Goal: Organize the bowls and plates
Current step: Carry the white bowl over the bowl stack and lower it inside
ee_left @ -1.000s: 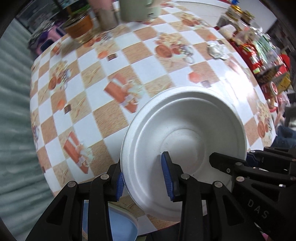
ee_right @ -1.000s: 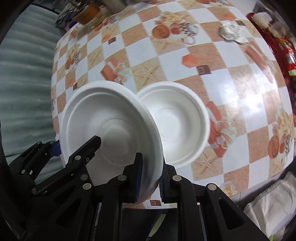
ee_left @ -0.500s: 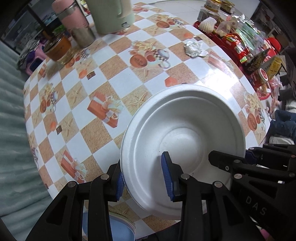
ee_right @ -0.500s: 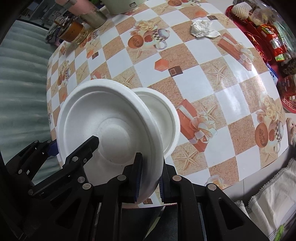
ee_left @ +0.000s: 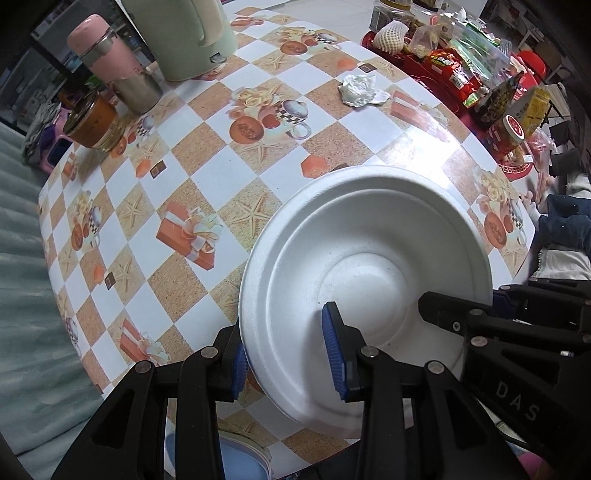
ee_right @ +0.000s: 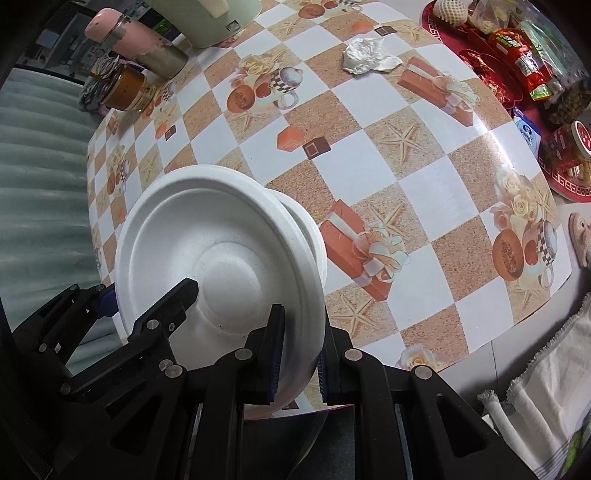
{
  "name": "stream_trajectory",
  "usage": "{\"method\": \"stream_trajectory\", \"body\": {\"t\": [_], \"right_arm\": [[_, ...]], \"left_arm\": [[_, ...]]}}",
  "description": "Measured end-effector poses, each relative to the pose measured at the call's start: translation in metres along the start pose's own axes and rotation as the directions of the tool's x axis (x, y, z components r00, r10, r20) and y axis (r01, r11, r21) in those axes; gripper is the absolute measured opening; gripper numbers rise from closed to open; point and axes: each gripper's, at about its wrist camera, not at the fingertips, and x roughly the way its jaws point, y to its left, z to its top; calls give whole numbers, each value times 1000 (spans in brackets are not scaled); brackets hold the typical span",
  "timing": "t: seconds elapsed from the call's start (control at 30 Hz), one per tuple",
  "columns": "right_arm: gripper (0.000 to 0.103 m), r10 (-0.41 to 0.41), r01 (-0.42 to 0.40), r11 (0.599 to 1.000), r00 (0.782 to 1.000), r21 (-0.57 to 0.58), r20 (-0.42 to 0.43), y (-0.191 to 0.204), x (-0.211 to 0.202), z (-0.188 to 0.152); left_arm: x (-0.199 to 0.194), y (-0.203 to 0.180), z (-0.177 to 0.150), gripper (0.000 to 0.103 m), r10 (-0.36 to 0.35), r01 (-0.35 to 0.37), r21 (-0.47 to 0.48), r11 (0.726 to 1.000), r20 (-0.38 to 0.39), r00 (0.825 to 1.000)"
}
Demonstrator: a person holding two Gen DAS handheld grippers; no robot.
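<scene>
I see the plate [ee_right: 207, 251] above the table [ee_right: 424, 192], over a bowl [ee_right: 314, 236] peeking out on its right. Far behind stand a kettle [ee_left: 181, 33], bottle [ee_left: 114, 66] and jar [ee_left: 90, 123].

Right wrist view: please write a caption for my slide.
Both grippers hold a white foam plate over a white bowl.

The white plate [ee_right: 221, 266], carried over the table [ee_right: 424, 192], has moved across to cover the white bowl [ee_right: 314, 240]: a second ago the bowl lay open to the plate's right, and now only a thin arc of its rim shows past the plate's right edge. More of the table's far end has come into view, including the pink bottle [ee_left: 110, 62] and green kettle [ee_left: 184, 37].
</scene>
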Motion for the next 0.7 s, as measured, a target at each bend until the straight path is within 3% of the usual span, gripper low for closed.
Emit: {"method": "stream_trajectory", "body": {"t": [0.7], "right_arm": [[18, -14, 15, 1000, 999, 11, -36, -13, 13, 5]], "left_arm": [[19, -11, 8, 38, -4, 4, 3, 1000, -55, 998]]}}
